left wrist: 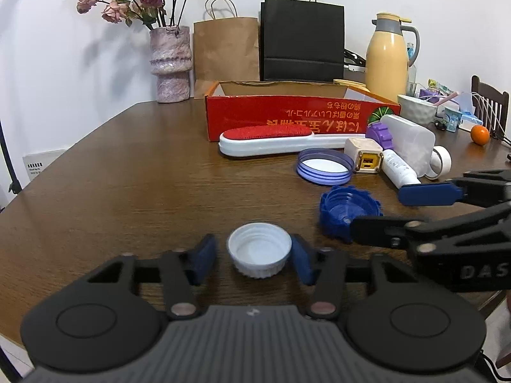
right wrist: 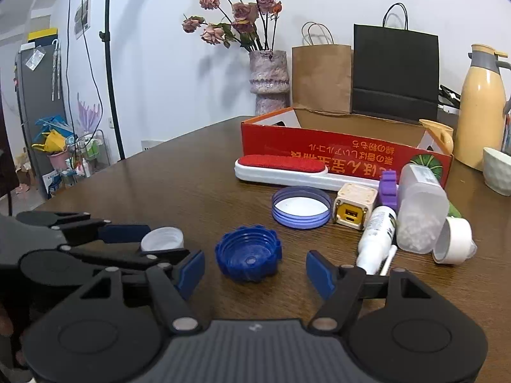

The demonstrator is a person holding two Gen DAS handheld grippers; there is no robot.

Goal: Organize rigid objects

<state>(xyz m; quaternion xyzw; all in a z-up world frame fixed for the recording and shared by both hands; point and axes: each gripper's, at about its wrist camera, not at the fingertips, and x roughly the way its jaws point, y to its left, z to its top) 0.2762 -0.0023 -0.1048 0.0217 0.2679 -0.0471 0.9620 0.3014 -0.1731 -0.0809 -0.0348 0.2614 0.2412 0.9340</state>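
On dark wooden table (left wrist: 127,175), white ribbed plastic cap (left wrist: 259,253) between left gripper (left wrist: 254,260) jaws, right pad touching, left pad apart, dark blue plastic cap (right wrist: 248,253) between wide-open right gripper (right wrist: 255,269) jaws, unheld, red cardboard box (left wrist: 287,118) behind.

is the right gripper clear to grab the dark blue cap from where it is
Probably yes: the right gripper is open with the dark blue cap upside down between its fingers, nothing between them, and the left gripper off to one side.

Bare table (right wrist: 166,172) left of red box (right wrist: 319,153)
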